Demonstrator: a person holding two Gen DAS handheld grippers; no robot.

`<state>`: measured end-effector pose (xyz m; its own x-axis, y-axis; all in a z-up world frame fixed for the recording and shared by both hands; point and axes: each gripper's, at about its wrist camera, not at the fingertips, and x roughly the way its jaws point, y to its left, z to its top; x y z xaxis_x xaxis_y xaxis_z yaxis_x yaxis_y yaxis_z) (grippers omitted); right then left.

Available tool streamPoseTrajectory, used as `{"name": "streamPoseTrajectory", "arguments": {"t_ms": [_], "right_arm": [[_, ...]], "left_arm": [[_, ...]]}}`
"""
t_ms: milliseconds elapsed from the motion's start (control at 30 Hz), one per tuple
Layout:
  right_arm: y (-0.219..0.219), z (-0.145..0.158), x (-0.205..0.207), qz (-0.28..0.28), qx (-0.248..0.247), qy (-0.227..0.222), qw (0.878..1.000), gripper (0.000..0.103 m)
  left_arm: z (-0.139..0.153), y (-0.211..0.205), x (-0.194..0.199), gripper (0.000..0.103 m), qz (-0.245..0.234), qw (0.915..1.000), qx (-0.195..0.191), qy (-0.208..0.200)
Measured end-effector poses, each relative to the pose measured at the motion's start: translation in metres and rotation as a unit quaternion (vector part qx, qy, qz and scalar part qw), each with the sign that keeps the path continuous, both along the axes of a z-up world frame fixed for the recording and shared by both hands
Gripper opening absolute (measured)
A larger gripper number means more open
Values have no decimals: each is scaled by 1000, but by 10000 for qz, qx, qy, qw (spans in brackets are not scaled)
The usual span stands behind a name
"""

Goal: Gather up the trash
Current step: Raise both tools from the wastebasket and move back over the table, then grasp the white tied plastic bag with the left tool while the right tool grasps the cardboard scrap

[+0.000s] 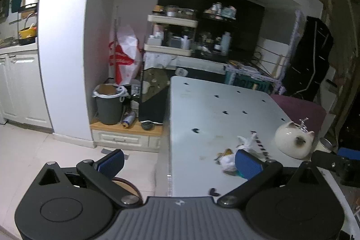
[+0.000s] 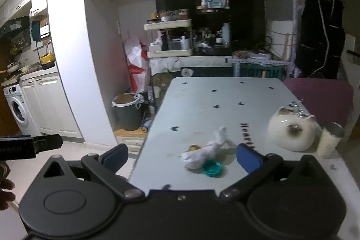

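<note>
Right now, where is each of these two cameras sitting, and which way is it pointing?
Left wrist: rides the left hand-held gripper, open, looking past the white table edge toward the grey lined bin; the right hand-held gripper's tip shows.
Right wrist: rides the right hand-held gripper, open, over the crumpled white tissue and teal ring; a hand shows.
Shared: table, tissue, bin, white cat-shaped pot.

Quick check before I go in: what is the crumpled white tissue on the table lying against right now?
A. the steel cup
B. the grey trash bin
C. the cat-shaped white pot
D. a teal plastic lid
D: in the right wrist view the crumpled white tissue overlaps the teal plastic lid on the table, well apart from the other three options.
</note>
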<state>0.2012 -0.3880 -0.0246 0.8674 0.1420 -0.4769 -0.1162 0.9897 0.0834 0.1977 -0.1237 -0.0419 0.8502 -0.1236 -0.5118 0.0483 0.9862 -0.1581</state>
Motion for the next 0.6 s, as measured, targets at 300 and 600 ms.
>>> {"name": "streamPoseTrajectory", "arguments": {"t_ms": [300, 600], "right_arm": [[-81, -27, 20, 235, -50, 171, 9996, 103], [-164, -79, 71, 849, -111, 525, 9949, 103]], "left_arm": [[-9, -69, 23, 103, -652, 9978, 81, -8], [-32, -102, 63, 102, -1251, 9921, 62, 67]]}}
